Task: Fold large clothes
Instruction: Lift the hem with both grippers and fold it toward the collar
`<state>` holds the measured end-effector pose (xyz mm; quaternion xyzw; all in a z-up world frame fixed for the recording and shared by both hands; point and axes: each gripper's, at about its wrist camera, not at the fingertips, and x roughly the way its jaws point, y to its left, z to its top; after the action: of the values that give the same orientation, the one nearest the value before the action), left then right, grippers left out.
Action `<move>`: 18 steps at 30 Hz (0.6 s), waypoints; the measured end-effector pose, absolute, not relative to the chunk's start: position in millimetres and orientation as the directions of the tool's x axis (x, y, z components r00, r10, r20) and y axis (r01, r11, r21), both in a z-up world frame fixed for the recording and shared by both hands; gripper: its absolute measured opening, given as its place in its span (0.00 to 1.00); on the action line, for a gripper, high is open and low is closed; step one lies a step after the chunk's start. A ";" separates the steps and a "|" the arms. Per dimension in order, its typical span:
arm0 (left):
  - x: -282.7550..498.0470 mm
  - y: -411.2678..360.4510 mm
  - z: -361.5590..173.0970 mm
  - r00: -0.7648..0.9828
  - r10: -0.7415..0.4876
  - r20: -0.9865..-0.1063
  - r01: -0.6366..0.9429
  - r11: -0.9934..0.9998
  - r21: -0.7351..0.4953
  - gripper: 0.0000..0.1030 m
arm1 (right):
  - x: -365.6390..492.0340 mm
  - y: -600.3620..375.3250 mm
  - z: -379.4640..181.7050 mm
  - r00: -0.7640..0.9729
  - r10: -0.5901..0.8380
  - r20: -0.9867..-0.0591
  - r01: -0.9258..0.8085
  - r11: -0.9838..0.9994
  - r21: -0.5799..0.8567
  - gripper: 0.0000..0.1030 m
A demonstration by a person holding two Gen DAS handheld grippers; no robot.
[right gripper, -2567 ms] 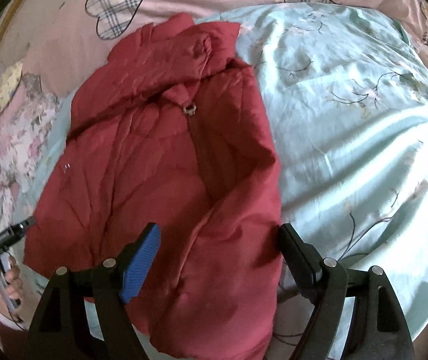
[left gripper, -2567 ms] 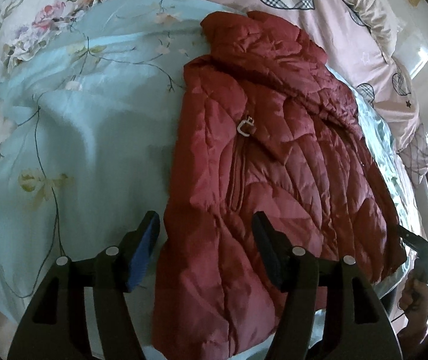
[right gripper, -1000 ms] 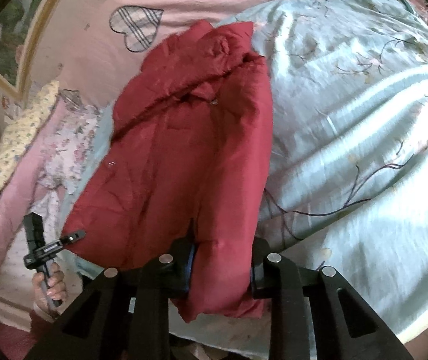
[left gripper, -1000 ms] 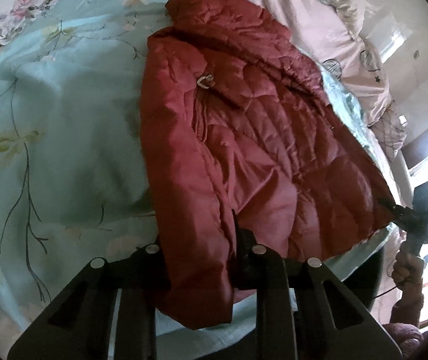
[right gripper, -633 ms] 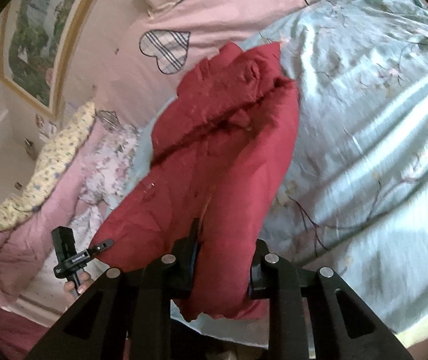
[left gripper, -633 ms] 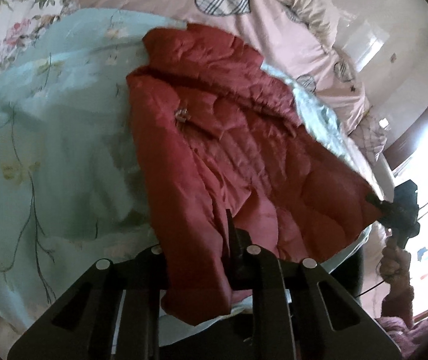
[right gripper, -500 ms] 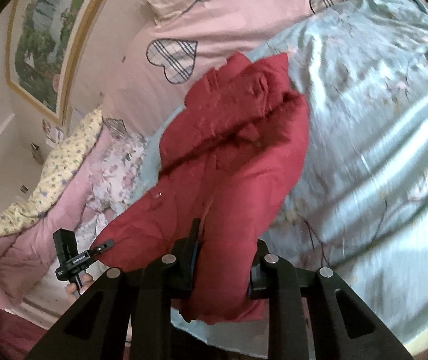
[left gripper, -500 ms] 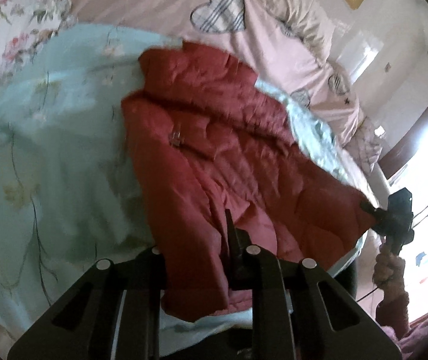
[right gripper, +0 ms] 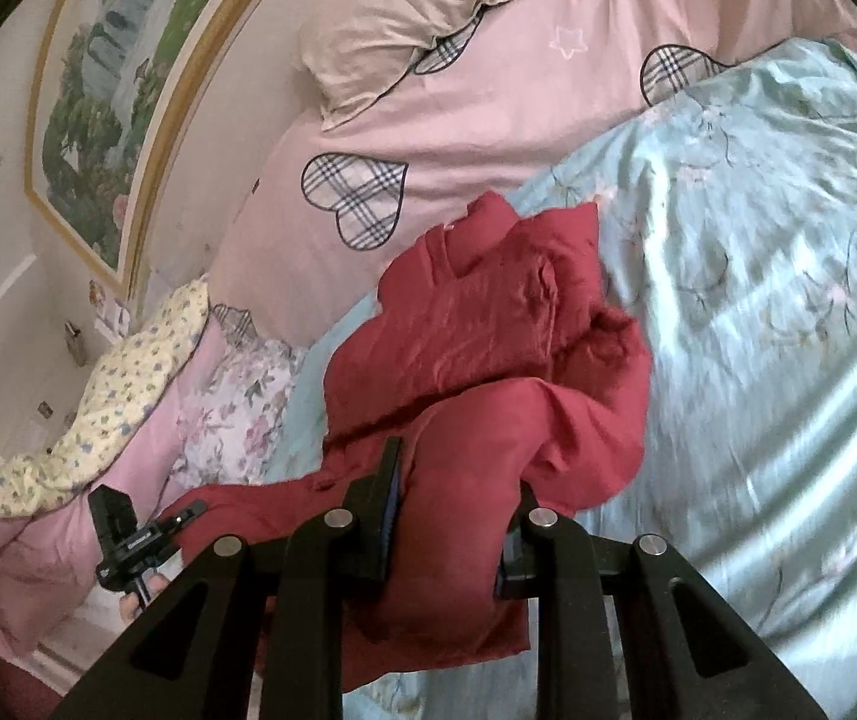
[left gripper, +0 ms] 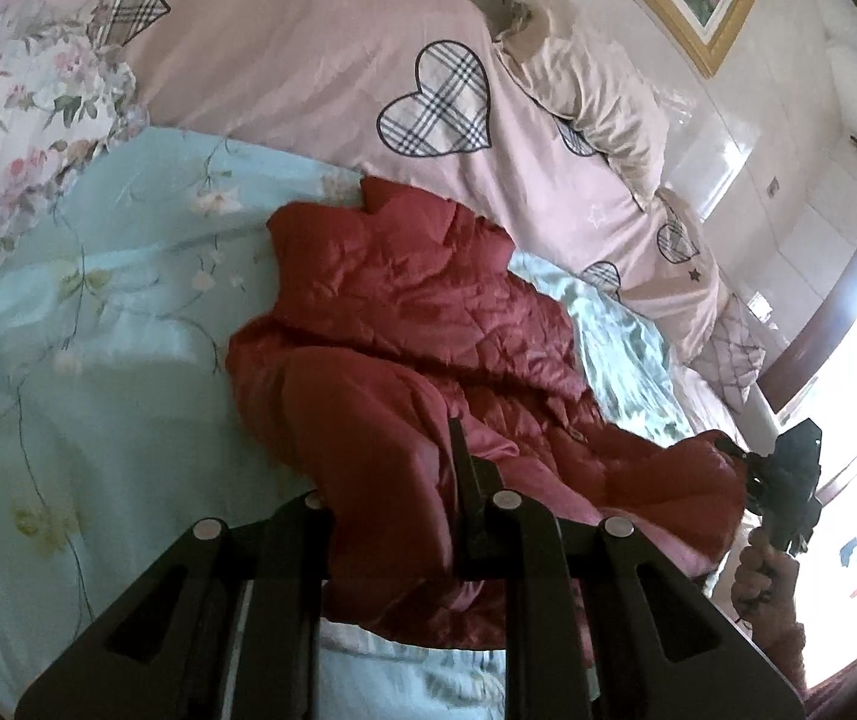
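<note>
The jacket (left gripper: 416,324) is dark red. The sheet (left gripper: 98,312) is light blue with flowers. The quilt (left gripper: 320,60) is pink with checked hearts.

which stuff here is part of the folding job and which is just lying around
In the job:
- red padded jacket
- left hand-held gripper, shut on its hem
- right hand-held gripper, shut on its hem
- light blue floral sheet under it

Lying about:
- pink heart-print quilt
- beige pillow
- framed painting

Both tools (left gripper: 392,480) (right gripper: 452,498): black angular frames w/ silver screws; right has blue pad.
</note>
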<state>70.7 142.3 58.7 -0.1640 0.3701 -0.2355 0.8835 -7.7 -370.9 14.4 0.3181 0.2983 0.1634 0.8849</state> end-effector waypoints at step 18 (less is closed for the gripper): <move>151.6 125.5 64.0 0.649 -0.475 -0.594 0.213 0.863 -0.458 0.16 | 80.3 -361.8 37.9 0.811 0.354 -0.466 -0.056 0.840 0.540 0.21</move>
<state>151.6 125.5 64.0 -0.1766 0.3718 -0.1931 0.8906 80.3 -361.8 37.9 0.2601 0.2862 0.1122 0.9153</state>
